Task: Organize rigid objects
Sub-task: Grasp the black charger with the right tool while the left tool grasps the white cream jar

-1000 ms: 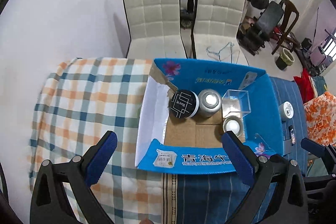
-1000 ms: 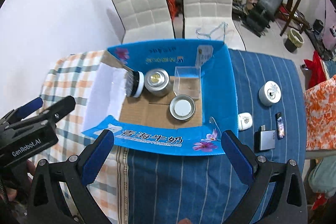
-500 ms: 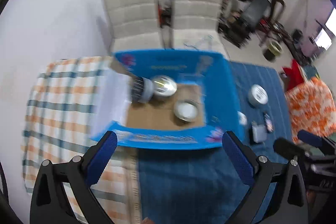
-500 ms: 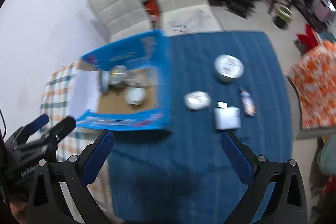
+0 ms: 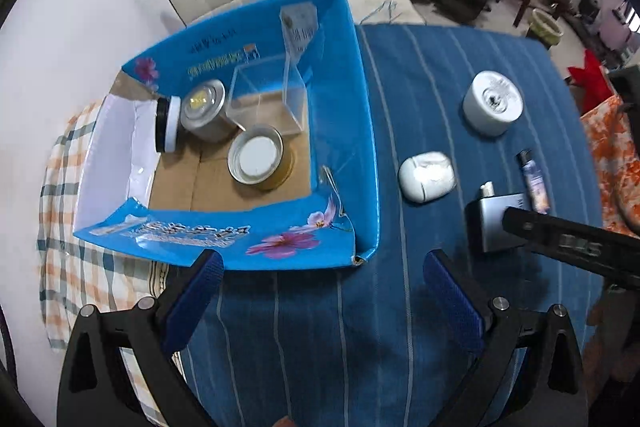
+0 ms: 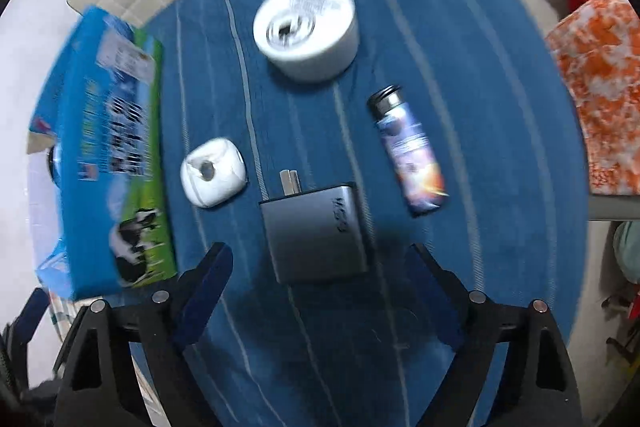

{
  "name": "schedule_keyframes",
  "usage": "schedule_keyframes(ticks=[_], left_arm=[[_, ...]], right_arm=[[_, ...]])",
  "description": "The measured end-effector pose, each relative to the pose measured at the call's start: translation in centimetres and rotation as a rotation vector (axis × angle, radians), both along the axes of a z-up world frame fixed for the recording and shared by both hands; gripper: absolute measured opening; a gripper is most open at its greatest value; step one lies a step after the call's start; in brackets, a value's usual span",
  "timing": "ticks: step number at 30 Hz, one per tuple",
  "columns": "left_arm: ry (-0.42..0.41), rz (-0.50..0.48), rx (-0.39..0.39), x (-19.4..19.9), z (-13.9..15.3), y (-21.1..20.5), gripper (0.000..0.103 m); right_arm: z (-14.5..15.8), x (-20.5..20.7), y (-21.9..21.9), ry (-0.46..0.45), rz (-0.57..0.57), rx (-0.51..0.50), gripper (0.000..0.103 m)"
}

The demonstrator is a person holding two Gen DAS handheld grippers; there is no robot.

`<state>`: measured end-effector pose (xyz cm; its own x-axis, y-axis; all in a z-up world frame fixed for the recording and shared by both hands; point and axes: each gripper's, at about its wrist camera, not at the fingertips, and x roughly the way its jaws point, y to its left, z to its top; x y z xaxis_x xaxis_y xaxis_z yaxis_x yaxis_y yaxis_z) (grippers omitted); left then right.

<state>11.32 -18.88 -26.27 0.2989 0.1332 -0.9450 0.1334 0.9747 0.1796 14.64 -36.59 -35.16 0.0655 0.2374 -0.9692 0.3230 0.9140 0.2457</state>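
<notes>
Now | right gripper point(image 6: 320, 291) closing, empty, over charger point(image 6: 316, 233) | left gripper point(image 5: 322, 301) apart

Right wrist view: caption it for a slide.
Open right hand-held gripper above grey charger, beside lighter, white case and round tin.

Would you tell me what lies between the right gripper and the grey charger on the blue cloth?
Nothing: in the right wrist view, only bare blue cloth separates the right gripper, its jaws just closing partway and empty, from the grey charger.
</notes>
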Motion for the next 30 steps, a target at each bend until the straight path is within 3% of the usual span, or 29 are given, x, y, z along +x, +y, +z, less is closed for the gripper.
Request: schedule_keyframes(ticks=[2,8,15,22,26,30], left_arm=[[-0.013,0.008,0.032,0.0,-0.5,0.1,0.103],[-0.016,0.016,0.072,0.7,-0.9,-0.6,0.103],[-0.015,-0.024,-0.019,2.4,1.3,-3.6,0.103],[0.042,-0.078,-0.134,6.8,1.8,-8.6,0.103],[0.107,-0.098,-0.174,10.6,0.0,-11.5,0.103],[0.167,-0.112,-0.174,14.4,-3.8,-13.9,0.103]], right_arm=[[-1.5,0.4,0.4,0.037,0.016,-0.018,0.067],[-1.7,-0.4,-0.6,0.019,0.066,-0.056,0.065],[1.5,-1.4,-6.4,-0.048,-0.013,-0.056,0.061],[2.1,2.4,-13.4,-0.072,-0.101,-0.092,0.061],[0.6,5.1,-16.2,-0.063,-0.132,-0.1,0.062],[0.5,7.1,-18.2,-0.087,-0.14,-0.083,0.062]])
